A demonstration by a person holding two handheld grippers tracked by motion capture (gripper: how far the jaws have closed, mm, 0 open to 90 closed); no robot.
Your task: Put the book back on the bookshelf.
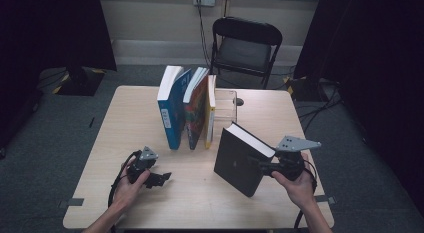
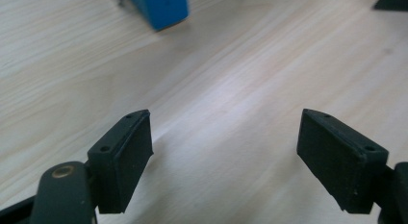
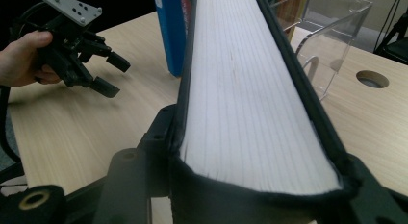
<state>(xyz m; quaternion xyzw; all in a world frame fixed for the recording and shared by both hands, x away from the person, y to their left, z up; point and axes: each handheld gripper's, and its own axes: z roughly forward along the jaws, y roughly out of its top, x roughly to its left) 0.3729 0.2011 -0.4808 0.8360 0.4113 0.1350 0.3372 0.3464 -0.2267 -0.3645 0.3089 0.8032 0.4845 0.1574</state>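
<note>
The right tongs (image 1: 261,167) clamp the near end of a thick black book (image 1: 240,160), one jaw pressed against each cover, with the white page block showing between them in the right gripper view. The book stands tilted on the right half of the counter (image 1: 125,138), its lower corner near the front edge and its pages facing up and to the right. The person's right hand (image 1: 297,185) grips the tool from the near right.

The left tongs (image 1: 161,179) hang low over the bare wood at the near left, jaws spread wide with nothing between them. The left hand (image 1: 131,185) holds them well apart from the black book.

Farther back, near the middle of the counter, three books stand in a row leaning to the right: a blue book (image 1: 172,110) on the left, a red book (image 1: 196,110) beside it and a thin yellow-edged book (image 1: 210,113). A clear acrylic stand (image 1: 226,105) sits just right of them. A black folding chair (image 1: 245,45) stands beyond the far edge.
</note>
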